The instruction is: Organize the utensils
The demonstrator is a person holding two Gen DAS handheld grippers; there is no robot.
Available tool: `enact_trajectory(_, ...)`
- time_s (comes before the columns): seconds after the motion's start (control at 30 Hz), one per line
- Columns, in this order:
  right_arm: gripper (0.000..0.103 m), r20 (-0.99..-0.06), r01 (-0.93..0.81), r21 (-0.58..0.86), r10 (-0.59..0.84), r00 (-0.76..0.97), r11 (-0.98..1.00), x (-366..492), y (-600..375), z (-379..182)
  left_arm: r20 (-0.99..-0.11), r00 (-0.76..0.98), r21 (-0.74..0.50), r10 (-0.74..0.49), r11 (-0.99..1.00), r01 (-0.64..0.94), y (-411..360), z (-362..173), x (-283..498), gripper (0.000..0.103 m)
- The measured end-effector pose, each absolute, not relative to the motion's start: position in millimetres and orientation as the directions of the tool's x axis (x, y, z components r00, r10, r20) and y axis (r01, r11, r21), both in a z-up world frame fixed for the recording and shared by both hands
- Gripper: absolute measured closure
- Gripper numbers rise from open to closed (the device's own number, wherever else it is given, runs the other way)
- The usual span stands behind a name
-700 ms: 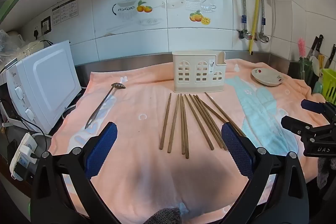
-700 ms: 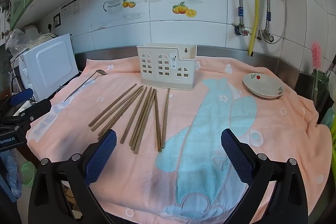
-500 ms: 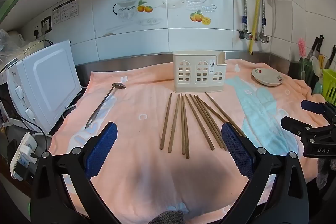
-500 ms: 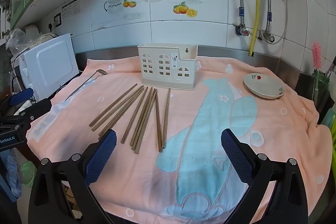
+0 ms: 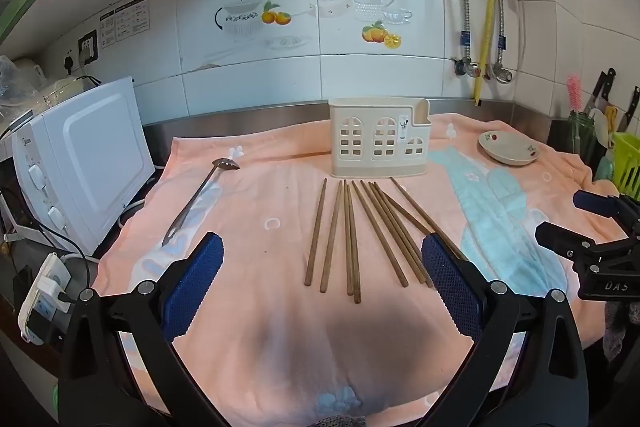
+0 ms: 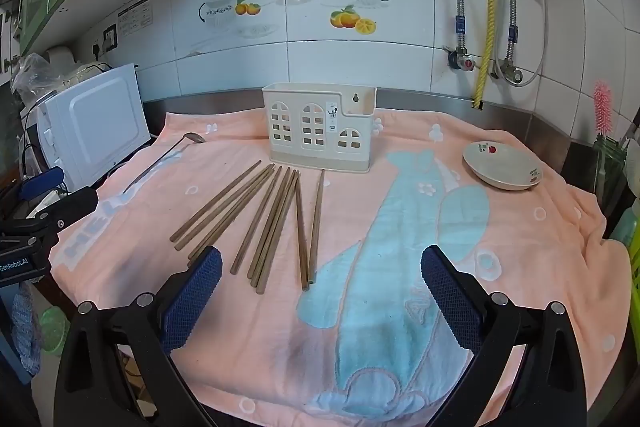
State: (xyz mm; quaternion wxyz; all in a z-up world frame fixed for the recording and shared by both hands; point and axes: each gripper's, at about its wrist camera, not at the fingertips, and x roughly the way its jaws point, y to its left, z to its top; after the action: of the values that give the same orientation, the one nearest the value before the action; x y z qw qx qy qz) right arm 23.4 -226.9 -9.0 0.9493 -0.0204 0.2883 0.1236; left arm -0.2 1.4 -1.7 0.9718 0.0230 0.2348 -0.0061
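One fuzzy peach towel (image 5: 256,307) covers the counter; at 12 o'clock stands a cream windowed plastic caddy (image 5: 379,143). Slim wooden chopsticks (image 5: 360,231) fan flat below it. Left gripper (image 5: 320,277) and right gripper (image 6: 320,279) gape wide, holding nothing.

counts: chopsticks (image 5: 352,239) – about 10 loose on the towel, a few overlap near the right side so exact number is hard to tell. 1 metal spoon (image 5: 200,199). 1 cream utensil holder (image 5: 380,143). 1 small dish (image 5: 508,149). 1 pink towel (image 5: 260,327). 1 white microwave (image 5: 80,163). 2 grippers: left gripper (image 5: 322,267) and right gripper (image 6: 320,275), both with jaws wide apart, nothing in either. 1 pink brush (image 6: 602,107).
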Motion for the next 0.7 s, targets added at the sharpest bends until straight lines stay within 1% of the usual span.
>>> enact_trajectory(0.7,0.006,-0.546,-0.251,0.033,0.228,0.806,0.967,21.5,-228.8,-2.6,-0.448,0.894,0.044,0.000,0.999,0.022,1.3,0.6,-4.4,0.005)
